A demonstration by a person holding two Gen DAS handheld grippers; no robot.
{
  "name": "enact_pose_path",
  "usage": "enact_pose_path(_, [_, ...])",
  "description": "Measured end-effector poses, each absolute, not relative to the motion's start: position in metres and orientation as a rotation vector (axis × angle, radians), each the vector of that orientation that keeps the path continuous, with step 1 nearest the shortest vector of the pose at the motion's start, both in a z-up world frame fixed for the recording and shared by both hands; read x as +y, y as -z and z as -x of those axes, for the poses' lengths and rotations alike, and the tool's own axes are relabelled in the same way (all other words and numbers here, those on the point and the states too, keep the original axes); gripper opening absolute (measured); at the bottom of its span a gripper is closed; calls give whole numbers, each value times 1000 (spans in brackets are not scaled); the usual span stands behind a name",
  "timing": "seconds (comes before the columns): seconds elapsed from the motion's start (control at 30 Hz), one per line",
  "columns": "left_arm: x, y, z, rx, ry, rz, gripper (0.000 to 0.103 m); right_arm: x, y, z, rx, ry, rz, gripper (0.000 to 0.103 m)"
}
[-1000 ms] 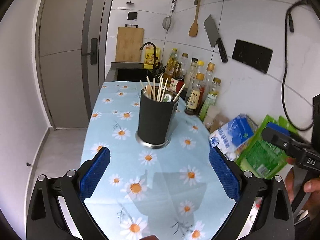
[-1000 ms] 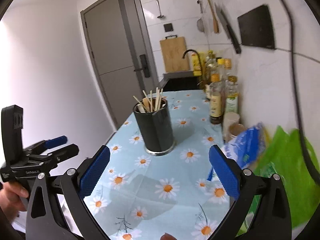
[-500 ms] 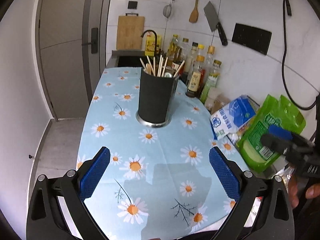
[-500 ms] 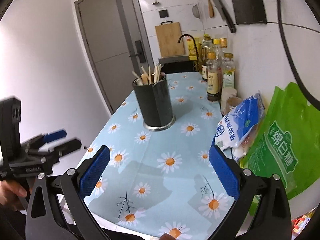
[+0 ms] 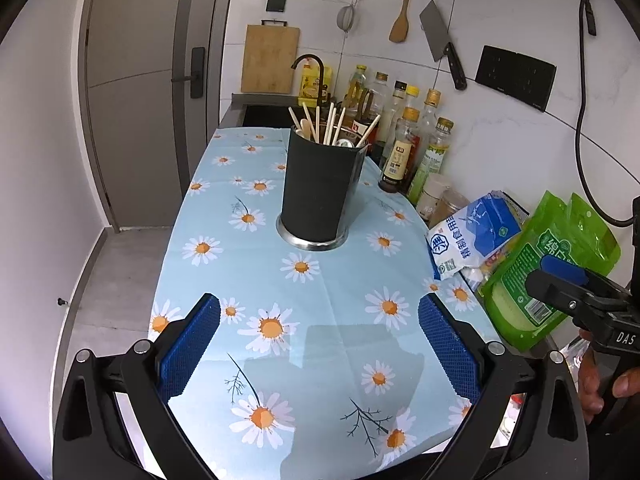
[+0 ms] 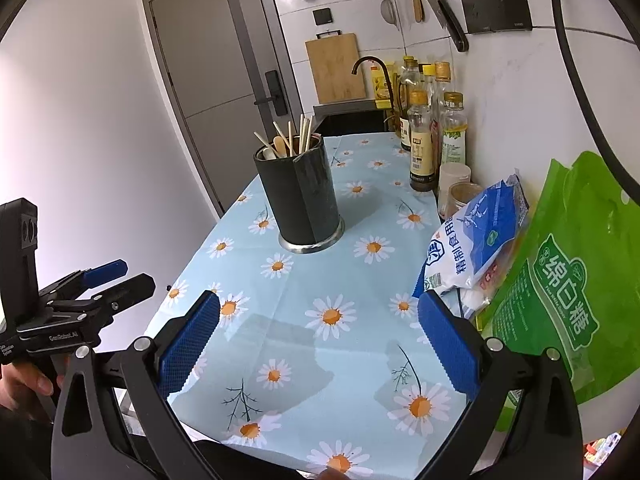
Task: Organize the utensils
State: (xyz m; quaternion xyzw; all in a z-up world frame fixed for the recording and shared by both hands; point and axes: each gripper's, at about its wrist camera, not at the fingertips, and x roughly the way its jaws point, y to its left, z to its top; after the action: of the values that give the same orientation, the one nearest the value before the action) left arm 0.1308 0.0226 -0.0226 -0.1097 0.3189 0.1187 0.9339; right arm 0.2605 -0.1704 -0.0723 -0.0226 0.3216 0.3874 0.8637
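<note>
With both the left gripper [image 5: 319, 344] and right gripper [image 6: 319, 344] empty, jaws wide, the tall black cylindrical utensil holder [image 5: 320, 192] mid-tabletop, bristling with wooden chopsticks [image 5: 332, 126], could tip if nudged.

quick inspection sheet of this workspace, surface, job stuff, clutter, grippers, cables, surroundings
Surface: daisy-print tablecloth over a narrow counter; near part bare.
Job's things: black utensil holder upright mid-cloth, chopsticks and a spoon standing in it; no loose utensils seen.
Clutter: blue-white bag, green bag, bottles and small jars along the wall side.
Grippers: left gripper open, empty, above the near cloth; right gripper open, empty.
Cables: black cable hanging on the wall.
Surroundings: cleaver, wooden spatula, cutting board, tap, grey door.
</note>
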Motion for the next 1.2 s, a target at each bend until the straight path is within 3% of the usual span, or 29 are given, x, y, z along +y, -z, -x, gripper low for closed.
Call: enact_pose_path(1.2, [10,26,-121,670,-270,220,96,-169,74,-247,646,-869,116,98])
